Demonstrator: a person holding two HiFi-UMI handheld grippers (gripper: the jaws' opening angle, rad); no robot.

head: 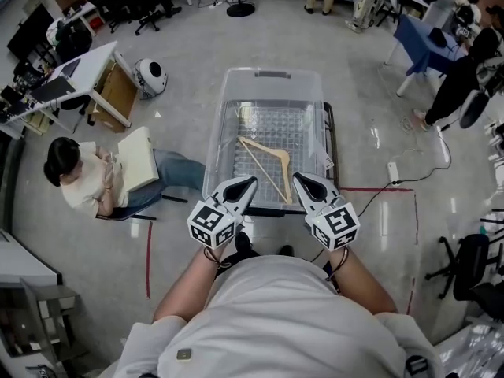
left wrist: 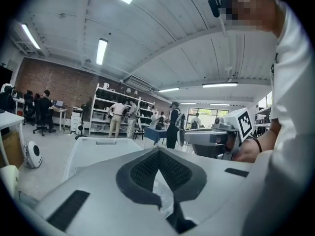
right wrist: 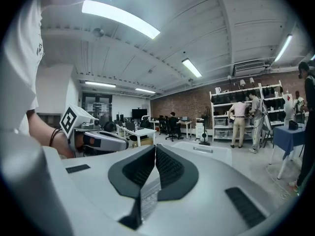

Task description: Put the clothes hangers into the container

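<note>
A clear plastic container (head: 216, 144) stands on a cart straight ahead of me. One wooden clothes hanger (head: 268, 160) lies on its bottom. My left gripper (head: 246, 183) hovers at the container's near rim, left of centre, shut with nothing in it. To its right, also over the near rim, my right gripper (head: 299, 179) is shut and empty. In the left gripper view the left gripper (left wrist: 158, 151) has its pads together, the container (left wrist: 98, 149) beyond. The right gripper view likewise shows the right gripper (right wrist: 155, 148) with pads meeting and the container (right wrist: 206, 149) ahead.
A person (head: 83, 179) sits on the floor to the left of the cart, with a white desk (head: 71, 77) behind. A power strip (head: 392, 172) and its cable lie on the floor at right. Red tape lines (head: 148, 258) mark the floor. An office chair (head: 472, 266) stands at far right.
</note>
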